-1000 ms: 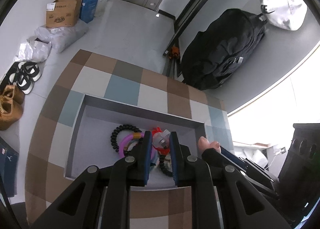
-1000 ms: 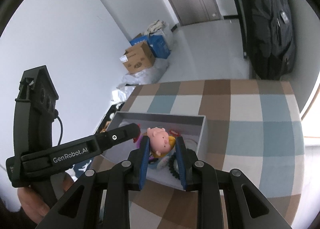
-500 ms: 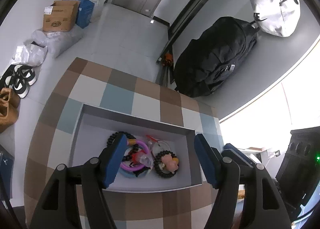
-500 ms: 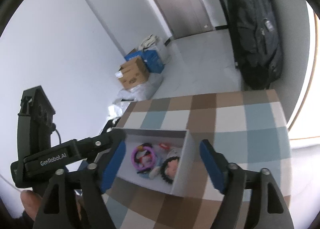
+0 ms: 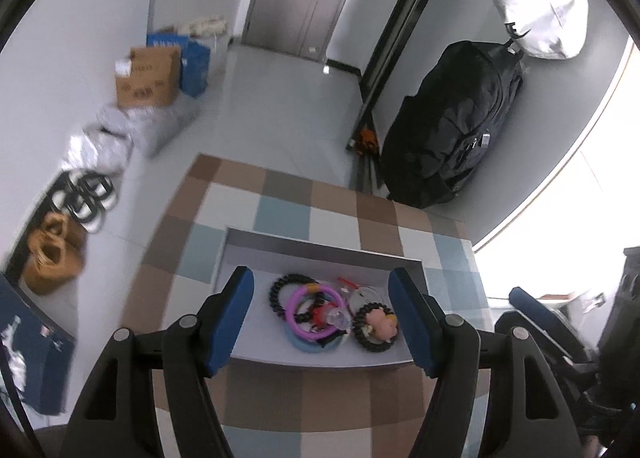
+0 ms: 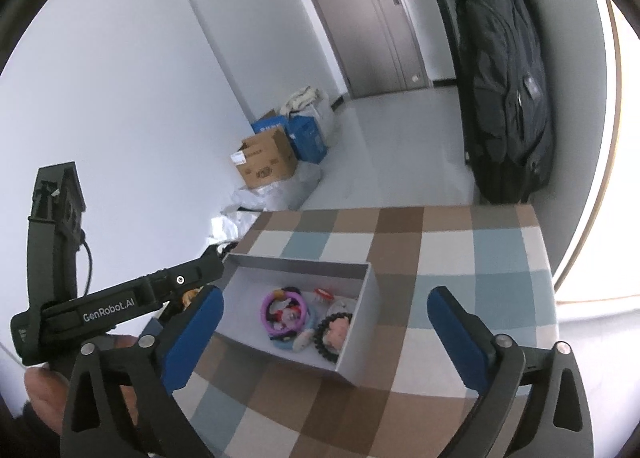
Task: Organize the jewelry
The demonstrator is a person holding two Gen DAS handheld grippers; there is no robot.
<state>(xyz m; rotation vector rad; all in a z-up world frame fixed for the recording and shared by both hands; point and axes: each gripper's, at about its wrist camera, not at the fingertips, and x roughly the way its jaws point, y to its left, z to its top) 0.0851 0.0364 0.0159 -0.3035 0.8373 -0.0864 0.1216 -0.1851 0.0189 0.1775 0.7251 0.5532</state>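
Your checkered table (image 5: 280, 214) fills the space ahead of both sets of fingers, and the grey open box (image 5: 320, 250) sits on it, right in front of your left gripper (image 5: 322, 322) and ahead and a bit left of centre for your right gripper (image 6: 324, 334). Both are spread wide with nothing between the blue pads, hanging above the near edge of the box and not touching it. All the jewelry is piled in the box, between the left fingertips as that camera sees it: a purple ring (image 5: 312, 312) in the middle with a blue ring (image 5: 310, 342) under its near side, a black beaded bracelet (image 5: 286, 290) toward the left finger, and another black beaded bracelet with a little pink pig charm (image 5: 380, 324) lying on it toward the right finger. There's also a small red piece (image 5: 320, 314) inside the purple ring, too blurry to make out.
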